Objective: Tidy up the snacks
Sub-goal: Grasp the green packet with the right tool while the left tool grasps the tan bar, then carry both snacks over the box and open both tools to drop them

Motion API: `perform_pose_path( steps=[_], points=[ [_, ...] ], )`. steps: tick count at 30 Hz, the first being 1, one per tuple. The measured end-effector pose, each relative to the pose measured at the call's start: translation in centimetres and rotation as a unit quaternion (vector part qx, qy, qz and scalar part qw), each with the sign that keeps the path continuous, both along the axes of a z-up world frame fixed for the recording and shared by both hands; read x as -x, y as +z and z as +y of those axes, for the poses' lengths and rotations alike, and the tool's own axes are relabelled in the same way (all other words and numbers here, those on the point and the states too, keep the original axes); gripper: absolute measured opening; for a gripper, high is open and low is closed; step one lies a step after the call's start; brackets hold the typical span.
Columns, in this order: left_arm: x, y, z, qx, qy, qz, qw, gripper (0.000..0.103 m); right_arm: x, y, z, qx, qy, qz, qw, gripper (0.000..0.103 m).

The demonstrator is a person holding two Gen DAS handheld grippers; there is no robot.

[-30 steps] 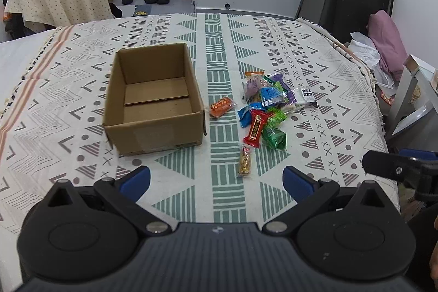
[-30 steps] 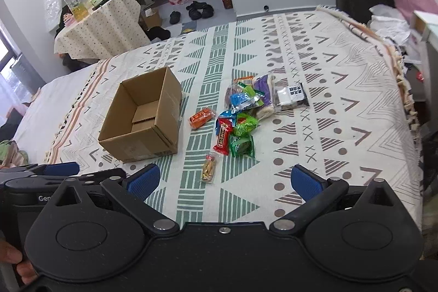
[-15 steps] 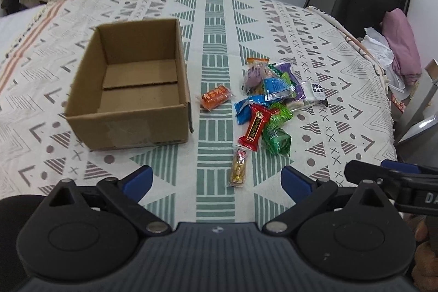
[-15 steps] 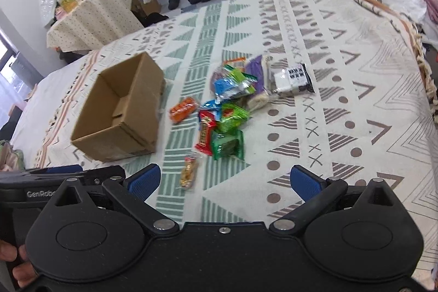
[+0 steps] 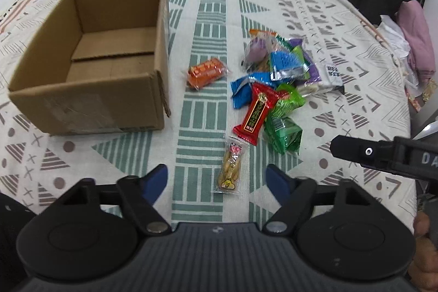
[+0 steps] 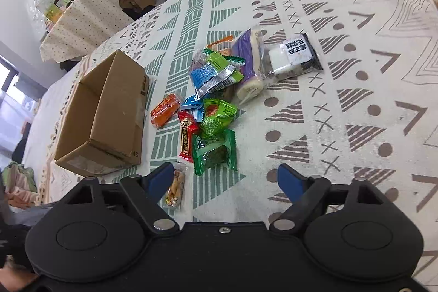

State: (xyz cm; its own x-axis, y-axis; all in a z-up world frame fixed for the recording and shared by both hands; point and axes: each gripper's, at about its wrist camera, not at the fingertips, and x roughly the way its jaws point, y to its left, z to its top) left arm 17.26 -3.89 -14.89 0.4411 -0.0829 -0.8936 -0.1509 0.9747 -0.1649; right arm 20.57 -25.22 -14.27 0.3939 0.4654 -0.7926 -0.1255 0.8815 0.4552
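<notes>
Left view alone shows my right gripper [image 5: 339,149] from the side, empty box [image 5: 90,59] left of snack pile [image 5: 269,89], my left gripper [image 5: 217,178] spread wide around peanut packet [image 5: 230,168], right gripper's own view spread, empty

My left gripper [image 5: 217,178]: black housing, 2 blue-tipped fingers [image 5: 156,177], 2 silver pivot screws. My right gripper [image 6: 225,178] matches; white lettering on its side.

Bare tablecloth [image 5: 208,111] leaves a lane between the cardboard box [image 5: 90,67] and the snack pile [image 5: 273,89].
</notes>
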Motion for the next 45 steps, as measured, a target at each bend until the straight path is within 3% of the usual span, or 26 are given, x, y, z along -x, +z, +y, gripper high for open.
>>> perform_pose_path(
  steps=[6,11,16,18,19,29,32,33,45],
  points=[
    [-1.2,-2.2,-0.7,0.011,0.009,0.012,0.9998,0.058,-0.6,-0.9,0.0,-0.014,0.004,0.013,1.0,0.064],
    [-2.1,-3.7,-1.3,0.014,0.01,0.02,0.9996,0.05,-1.4,-1.3,0.7,-0.011,0.01,0.015,1.0,0.061],
    [-2.5,-4.8,-1.5,0.004,0.018,0.022,0.9996,0.034,-3.0,-1.8,1.9,-0.008,0.015,0.014,1.0,0.061],
    [-2.5,-4.8,-1.5,0.002,0.015,0.019,0.9997,0.019,-3.4,-1.9,2.5,-0.004,0.021,0.013,1.0,0.061],
    [-2.6,-4.8,-1.4,0.003,0.017,0.02,0.9997,0.018,-3.6,-2.0,2.8,-0.003,0.025,0.013,1.0,0.061],
    [-2.3,-3.5,0.0,0.002,0.024,0.012,0.9996,0.017,-4.7,-3.7,5.4,0.039,0.045,0.025,0.998,0.06],
    [-2.2,-3.1,0.1,-0.002,0.022,0.011,0.9997,0.017,-4.6,-4.1,5.8,0.048,0.061,0.034,0.996,0.039],
    [-2.2,-3.0,0.1,-0.003,0.025,0.011,0.9996,0.017,-4.6,-4.1,5.8,0.046,0.064,0.034,0.996,0.037],
    [-0.6,0.8,1.1,-0.015,0.043,-0.024,0.9987,0.017,-2.7,-0.3,6.1,0.004,0.086,-0.034,0.996,0.034]
  ],
)
